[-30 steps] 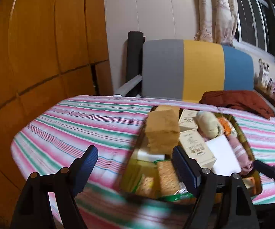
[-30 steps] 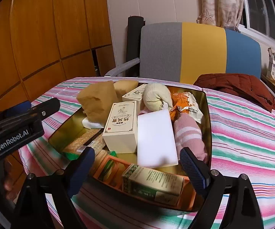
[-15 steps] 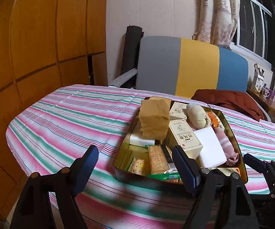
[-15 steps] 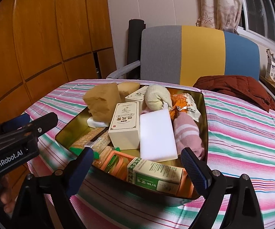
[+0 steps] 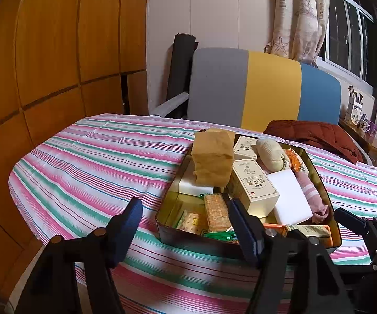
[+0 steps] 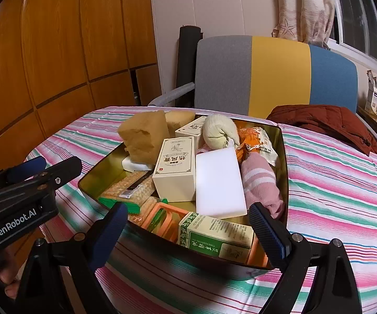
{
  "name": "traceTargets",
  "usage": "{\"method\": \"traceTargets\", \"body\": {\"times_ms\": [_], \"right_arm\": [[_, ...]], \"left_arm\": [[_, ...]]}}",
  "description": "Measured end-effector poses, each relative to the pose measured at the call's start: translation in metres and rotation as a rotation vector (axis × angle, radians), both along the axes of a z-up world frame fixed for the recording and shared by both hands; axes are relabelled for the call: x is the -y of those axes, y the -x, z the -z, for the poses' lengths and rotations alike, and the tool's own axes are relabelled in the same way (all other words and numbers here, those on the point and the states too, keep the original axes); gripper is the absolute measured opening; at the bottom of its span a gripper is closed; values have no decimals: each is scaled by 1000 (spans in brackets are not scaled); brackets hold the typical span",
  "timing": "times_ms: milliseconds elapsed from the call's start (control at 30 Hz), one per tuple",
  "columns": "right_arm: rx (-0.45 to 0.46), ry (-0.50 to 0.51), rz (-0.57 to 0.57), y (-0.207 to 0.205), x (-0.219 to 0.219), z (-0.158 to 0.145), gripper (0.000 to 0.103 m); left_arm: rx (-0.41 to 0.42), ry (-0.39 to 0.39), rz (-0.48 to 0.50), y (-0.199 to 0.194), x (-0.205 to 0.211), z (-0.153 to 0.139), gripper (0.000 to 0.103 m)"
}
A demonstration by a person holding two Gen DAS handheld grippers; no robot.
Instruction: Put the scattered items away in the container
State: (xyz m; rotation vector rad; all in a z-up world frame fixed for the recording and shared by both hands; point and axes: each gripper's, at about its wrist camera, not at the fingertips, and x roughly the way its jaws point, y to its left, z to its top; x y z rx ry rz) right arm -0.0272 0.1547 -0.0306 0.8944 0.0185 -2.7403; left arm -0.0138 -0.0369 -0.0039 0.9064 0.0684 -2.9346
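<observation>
Both grippers have drawn back from the tin [image 6: 284, 157] over the last second. In the earlier views the tin filled the lower frame between the fingers; now it sits farther off, and more of the striped cloth [image 5: 89, 162] shows ahead of it.

Left gripper [image 5: 185, 225]: fingers apart, nothing between them, held off the tin's near-left corner. Right gripper [image 6: 188, 229]: fingers apart, nothing between them, held off the tin's near edge.

The tin stands on the table toward its near edge. Contents, all within or above the rim:
- brown sponge [image 6: 144, 136], upright at the far-left corner
- two cream boxes [image 6: 175, 167], centre
- white block [image 6: 218, 180], leaning on the nearer box
- pale sock roll [image 6: 218, 132] and orange packet [image 6: 256, 141], far side
- pink sock [image 6: 260, 180], along the right wall
- crackers [image 5: 215, 212], near-left corner
- green box [image 6: 214, 235] on an orange holder [image 6: 162, 217], near edge

No loose item shows on the visible cloth. A red jacket [image 6: 324, 123] lies at the table's far-right corner by the chair [image 6: 277, 73]; it appears not to belong to the set.

Judgement: the tidying looks complete, and the retreat with empty grippers fits a finish. The pile stands above the rim, so the sponge could topple if the tin is knocked.
</observation>
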Motion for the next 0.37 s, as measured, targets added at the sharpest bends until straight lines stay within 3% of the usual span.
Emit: {"method": "traceTargets", "body": {"times_ms": [100,367], "right_arm": [[-3,-2,1,-1,0,0,94],[-14,-7,-2,-3,2,-3,94]], "left_arm": [[-1,0,5,-1,0,0,60],[2,-12,20,-2,0,-1,60]]}}
